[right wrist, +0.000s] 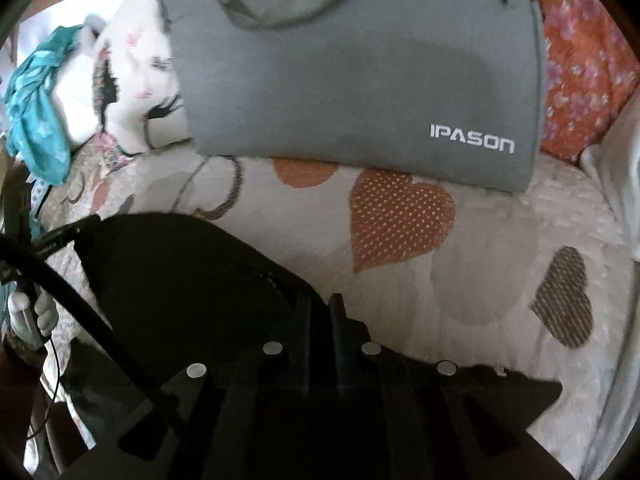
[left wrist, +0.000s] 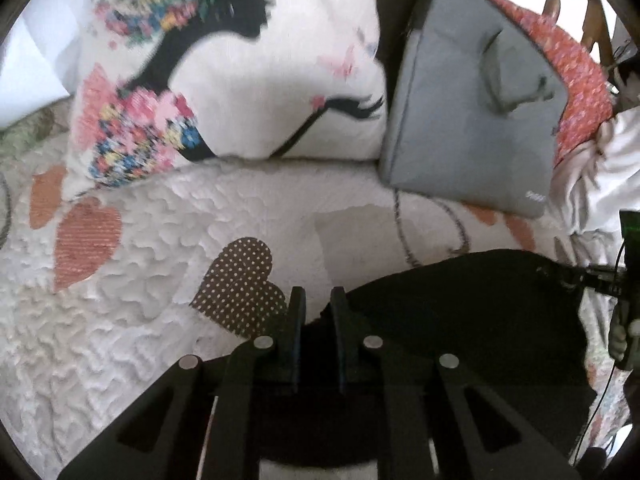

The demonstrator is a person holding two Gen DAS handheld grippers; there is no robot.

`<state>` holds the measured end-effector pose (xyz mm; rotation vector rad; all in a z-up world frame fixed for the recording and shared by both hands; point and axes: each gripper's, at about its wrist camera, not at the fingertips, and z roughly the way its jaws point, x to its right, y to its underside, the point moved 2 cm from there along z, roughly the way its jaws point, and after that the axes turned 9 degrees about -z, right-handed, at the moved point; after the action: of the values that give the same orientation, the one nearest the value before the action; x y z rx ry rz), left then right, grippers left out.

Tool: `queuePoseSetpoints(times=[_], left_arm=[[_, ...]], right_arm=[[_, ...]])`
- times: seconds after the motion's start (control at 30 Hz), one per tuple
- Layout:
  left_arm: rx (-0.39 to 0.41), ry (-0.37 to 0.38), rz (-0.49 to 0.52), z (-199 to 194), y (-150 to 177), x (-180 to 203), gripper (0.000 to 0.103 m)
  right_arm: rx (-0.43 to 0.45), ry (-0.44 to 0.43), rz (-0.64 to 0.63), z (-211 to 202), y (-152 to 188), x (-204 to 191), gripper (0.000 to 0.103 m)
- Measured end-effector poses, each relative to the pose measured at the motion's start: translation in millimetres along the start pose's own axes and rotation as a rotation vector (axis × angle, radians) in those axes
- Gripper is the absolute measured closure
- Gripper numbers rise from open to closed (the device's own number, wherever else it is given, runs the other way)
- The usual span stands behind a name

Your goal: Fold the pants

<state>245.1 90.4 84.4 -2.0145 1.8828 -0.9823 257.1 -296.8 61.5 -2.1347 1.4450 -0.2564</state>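
Observation:
The black pants (left wrist: 460, 320) lie on a white quilt with heart patches (left wrist: 140, 280). In the left wrist view my left gripper (left wrist: 318, 300) is shut on the pants' left edge, the cloth pinched between its narrow-set fingers. In the right wrist view the pants (right wrist: 180, 280) spread to the left and under the gripper. My right gripper (right wrist: 322, 306) is shut on the pants' right edge. The right gripper also shows at the right rim of the left wrist view (left wrist: 608, 276), and the left one at the left rim of the right wrist view (right wrist: 52, 236).
A grey IPASON laptop bag (right wrist: 360, 80) lies at the back of the quilt (right wrist: 480, 272), beside a white printed pillow (left wrist: 240, 72). A red floral cushion (left wrist: 576, 80) and white cloth (left wrist: 600, 168) are at the right. Teal cloth (right wrist: 36, 120) lies at the far left.

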Motion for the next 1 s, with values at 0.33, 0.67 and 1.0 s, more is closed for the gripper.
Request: queuePoseSetpoints(times=[0.33, 0.67, 1.0], left_arm=[[0.113, 0.044, 0.022, -112, 71, -2, 0.091], [-0.037, -0.041, -0.011, -137, 200, -29, 0.089], [-0.008, -0.219, -0.107, -182, 221, -64, 0.073]], right_arm=[[0.056, -0.014, -0.044, -92, 85, -64, 0.096], [-0.072, -0.094, 0.044, -91, 233, -102, 0.095], [-0.041, -0.044, 0.123, -124, 253, -95, 0.063]])
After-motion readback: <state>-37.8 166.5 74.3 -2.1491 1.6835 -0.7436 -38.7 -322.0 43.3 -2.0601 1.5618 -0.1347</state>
